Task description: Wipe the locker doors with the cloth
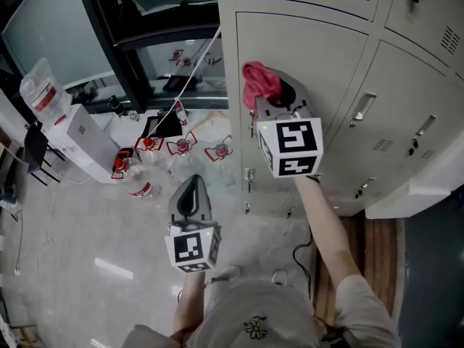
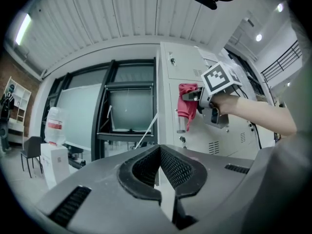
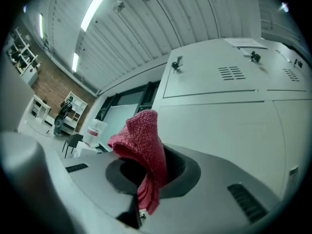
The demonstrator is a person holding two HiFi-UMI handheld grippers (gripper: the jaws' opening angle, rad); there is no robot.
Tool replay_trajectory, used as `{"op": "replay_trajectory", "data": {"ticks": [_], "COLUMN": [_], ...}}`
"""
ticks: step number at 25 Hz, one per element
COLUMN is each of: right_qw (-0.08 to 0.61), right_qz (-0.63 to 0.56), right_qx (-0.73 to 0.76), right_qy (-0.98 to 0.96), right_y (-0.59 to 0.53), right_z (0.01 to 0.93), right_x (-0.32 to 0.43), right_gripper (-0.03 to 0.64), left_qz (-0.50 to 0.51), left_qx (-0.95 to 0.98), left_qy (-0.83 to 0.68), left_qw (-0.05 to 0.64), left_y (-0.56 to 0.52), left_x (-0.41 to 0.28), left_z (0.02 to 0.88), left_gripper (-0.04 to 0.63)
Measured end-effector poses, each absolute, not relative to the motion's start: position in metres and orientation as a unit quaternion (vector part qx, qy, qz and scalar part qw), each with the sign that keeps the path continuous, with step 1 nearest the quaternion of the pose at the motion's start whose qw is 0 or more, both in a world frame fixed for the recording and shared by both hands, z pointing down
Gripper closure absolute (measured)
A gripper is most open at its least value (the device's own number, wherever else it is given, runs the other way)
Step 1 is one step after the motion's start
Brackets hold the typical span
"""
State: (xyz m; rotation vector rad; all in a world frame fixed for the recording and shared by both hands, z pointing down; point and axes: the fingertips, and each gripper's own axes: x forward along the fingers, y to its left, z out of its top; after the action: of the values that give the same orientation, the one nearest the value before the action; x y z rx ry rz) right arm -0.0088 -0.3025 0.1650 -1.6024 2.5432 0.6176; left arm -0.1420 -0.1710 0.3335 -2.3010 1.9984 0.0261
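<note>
The right claw [image 1: 279, 96] grips the red cloth [image 1: 258, 80], holding it up at the left edge of a locker door [image 1: 319, 56]; whether the cloth touches the door cannot be told. The left claw [image 1: 191, 192] hangs lower left, its jaws together and empty. Bottles [image 1: 138, 180] clutter the floor [image 1: 72, 230] further left.

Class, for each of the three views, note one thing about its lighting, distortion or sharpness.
Head view: even light, sharp, a pale glare streak on the floor. Left gripper view: fisheye bending of the lockers, dark rounded corners. Right gripper view: same fisheye; the cloth in the right claw is crisp, ceiling lights blown out.
</note>
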Motion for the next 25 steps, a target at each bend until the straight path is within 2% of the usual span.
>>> {"op": "replay_trajectory", "data": {"ticks": [9, 25], "right_qw": [-0.024, -0.017], "right_qz": [0.183, 0.189], "right_qx": [-0.522, -0.54], "right_qy": [0.833, 0.82], "right_y": [-0.336, -0.338], "right_z": [0.209, 0.213], "right_x": [-0.047, -0.019], "right_gripper": [0.588, 0.588], "left_qz": [0.004, 0.0], "left_qx": [-0.734, -0.746], "left_qy": [0.678, 0.665], "left_qw": [0.039, 0.041], "left_y": [-0.165, -0.175], "left_x": [-0.176, -0.16], "left_z": [0.341, 0.347], "left_gripper": [0.578, 0.58]}}
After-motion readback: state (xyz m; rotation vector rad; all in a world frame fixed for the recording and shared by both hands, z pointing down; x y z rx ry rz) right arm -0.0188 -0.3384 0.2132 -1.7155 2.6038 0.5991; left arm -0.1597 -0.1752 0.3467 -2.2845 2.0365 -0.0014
